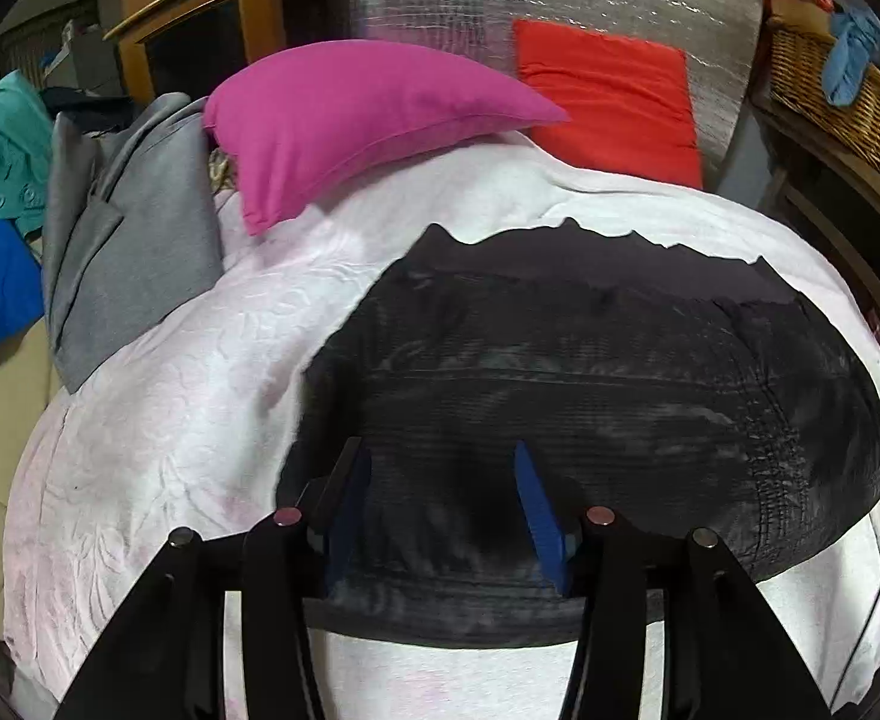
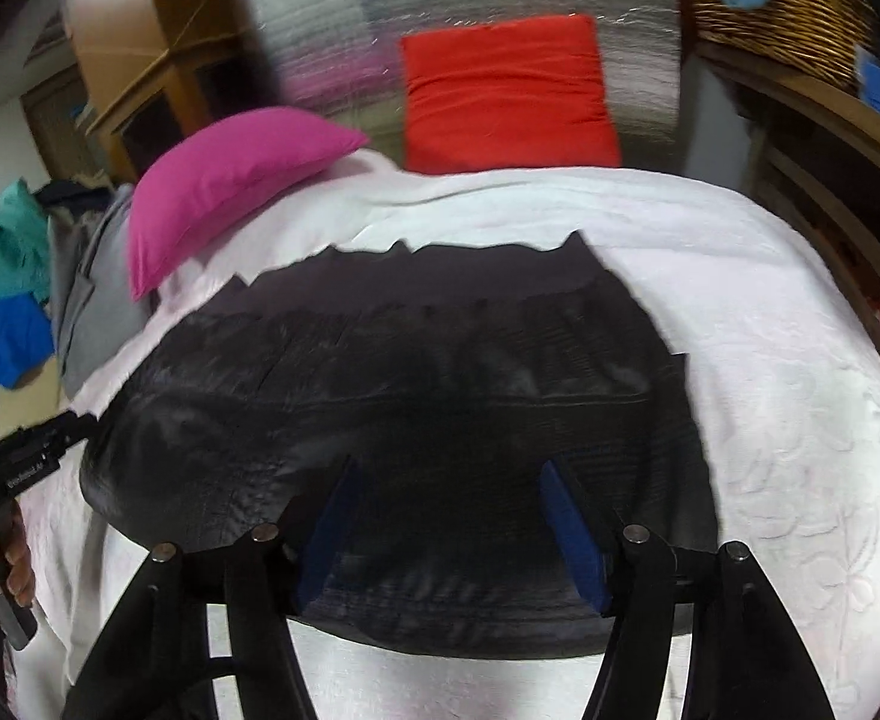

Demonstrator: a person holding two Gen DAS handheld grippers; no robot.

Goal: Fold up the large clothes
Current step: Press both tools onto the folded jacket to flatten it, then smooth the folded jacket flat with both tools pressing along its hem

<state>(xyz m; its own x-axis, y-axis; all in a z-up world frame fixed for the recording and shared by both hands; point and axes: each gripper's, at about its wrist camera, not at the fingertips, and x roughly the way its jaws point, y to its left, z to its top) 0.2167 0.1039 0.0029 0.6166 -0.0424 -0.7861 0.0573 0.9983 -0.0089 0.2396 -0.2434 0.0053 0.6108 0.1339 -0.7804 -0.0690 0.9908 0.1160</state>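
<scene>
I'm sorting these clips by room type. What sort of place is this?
Most likely a lived-in bedroom: a black garment lies on a bed with a white bedspread, a pink pillow and a red cushion at its head, and a wicker basket on shelving beside it.

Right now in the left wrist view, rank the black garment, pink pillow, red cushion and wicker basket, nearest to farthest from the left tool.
1. Black garment, directly under the open left tool, on the white bedspread.
2. Pink pillow, ahead, to the left.
3. Red cushion, behind it, against the silver backing.
4. Wicker basket, far right; too close to call against the cushion.
</scene>
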